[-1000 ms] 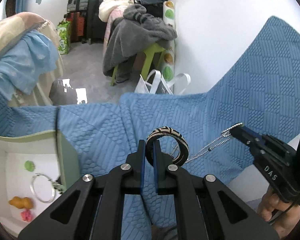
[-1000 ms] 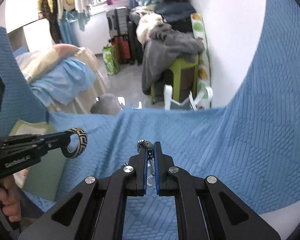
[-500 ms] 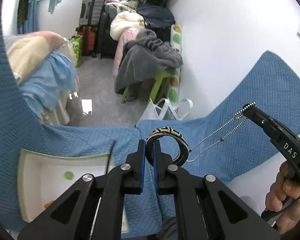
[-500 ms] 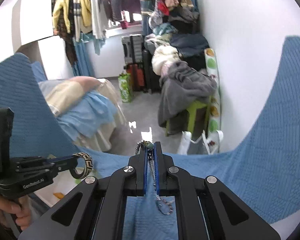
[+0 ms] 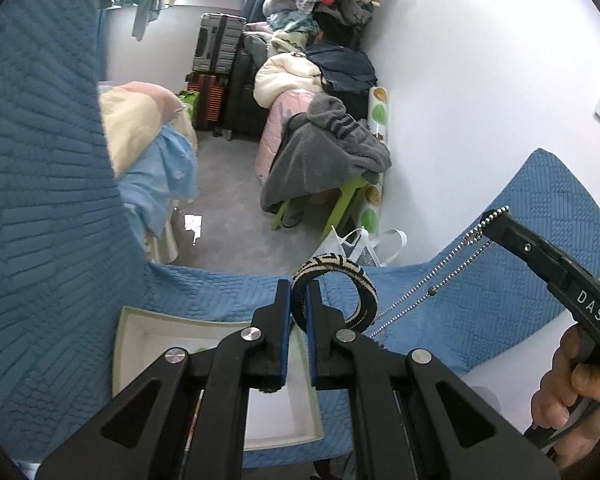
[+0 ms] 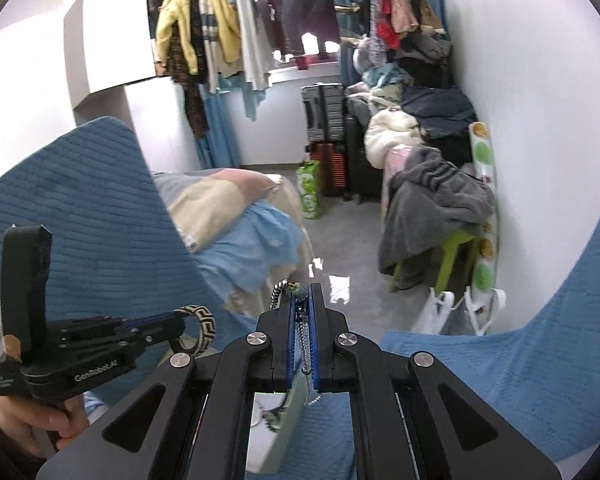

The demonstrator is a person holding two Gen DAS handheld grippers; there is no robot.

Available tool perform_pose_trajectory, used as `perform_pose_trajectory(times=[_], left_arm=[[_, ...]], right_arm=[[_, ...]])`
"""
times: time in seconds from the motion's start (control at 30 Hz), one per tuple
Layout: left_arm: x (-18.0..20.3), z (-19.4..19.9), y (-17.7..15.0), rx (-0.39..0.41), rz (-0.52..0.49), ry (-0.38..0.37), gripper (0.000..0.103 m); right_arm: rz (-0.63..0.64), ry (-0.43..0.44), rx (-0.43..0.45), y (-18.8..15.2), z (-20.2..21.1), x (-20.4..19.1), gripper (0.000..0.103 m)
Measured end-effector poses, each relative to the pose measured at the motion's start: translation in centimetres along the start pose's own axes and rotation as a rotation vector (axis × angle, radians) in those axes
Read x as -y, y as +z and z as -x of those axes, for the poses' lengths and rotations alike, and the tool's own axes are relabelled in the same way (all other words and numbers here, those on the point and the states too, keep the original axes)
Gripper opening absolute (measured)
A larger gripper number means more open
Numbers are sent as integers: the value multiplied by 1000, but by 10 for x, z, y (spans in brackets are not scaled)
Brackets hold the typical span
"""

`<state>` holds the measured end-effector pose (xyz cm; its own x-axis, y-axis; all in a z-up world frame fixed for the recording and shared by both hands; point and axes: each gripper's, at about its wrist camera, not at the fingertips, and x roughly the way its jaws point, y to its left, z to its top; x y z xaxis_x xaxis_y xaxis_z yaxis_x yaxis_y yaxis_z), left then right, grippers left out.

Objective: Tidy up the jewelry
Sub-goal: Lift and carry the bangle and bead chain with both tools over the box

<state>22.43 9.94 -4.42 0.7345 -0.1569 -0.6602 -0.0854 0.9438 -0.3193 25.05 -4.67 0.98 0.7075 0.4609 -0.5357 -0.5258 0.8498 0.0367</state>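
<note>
Blue quilted cover (image 5: 480, 304), white tray (image 5: 132, 344) resting on it. Above the tray, left gripper (image 5: 299, 292) clamps a black-and-cream patterned bangle (image 5: 340, 276); right gripper (image 6: 303, 300) pinches a dangling silver bead chain (image 6: 306, 344).

We look along our right tool (image 6: 303, 300), whose jaws are pressed tight on a beaded metal chain (image 6: 306, 354); a loop of it curls out over the fingertips and the rest dangles down between the arms. At lower left our left tool (image 6: 180, 326) clamps a black-and-cream patterned bangle (image 6: 198, 330), gripped by a hand (image 6: 32, 420) at the frame's edge. A blue quilted cloth (image 6: 480, 380) spreads below both tools, with the pale green edge of a tray (image 6: 288, 428) showing under the right one. Beyond lie a bed with blue and beige covers (image 6: 236, 216), hanging clothes (image 6: 228, 32), stacked suitcases (image 6: 324, 136) and a green stool (image 6: 456, 256) draped in grey fabric.
</note>
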Motion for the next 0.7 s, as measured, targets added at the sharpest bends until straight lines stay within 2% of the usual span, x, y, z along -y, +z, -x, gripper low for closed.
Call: perform_pose_trajectory(times=[0.17, 0.33, 0.4, 0.47, 0.7], left_arm=[[-24, -4, -19, -33, 38, 14, 7], [-46, -15, -40, -67, 76, 26, 7], [-51, -19, -47, -89, 75, 32, 7], [-56, -28, -55, -121, 60, 76, 7], [-74, -45, -78, -166, 82, 74, 7]], right_arm=[[6, 34, -33, -12, -9, -21, 4], [19, 56, -97, -40, -27, -39, 4], [20, 61, -124, -51, -35, -43, 4], [25, 64, -150, -63, -46, -48, 4], [20, 67, -233, -101, -77, -54, 4]])
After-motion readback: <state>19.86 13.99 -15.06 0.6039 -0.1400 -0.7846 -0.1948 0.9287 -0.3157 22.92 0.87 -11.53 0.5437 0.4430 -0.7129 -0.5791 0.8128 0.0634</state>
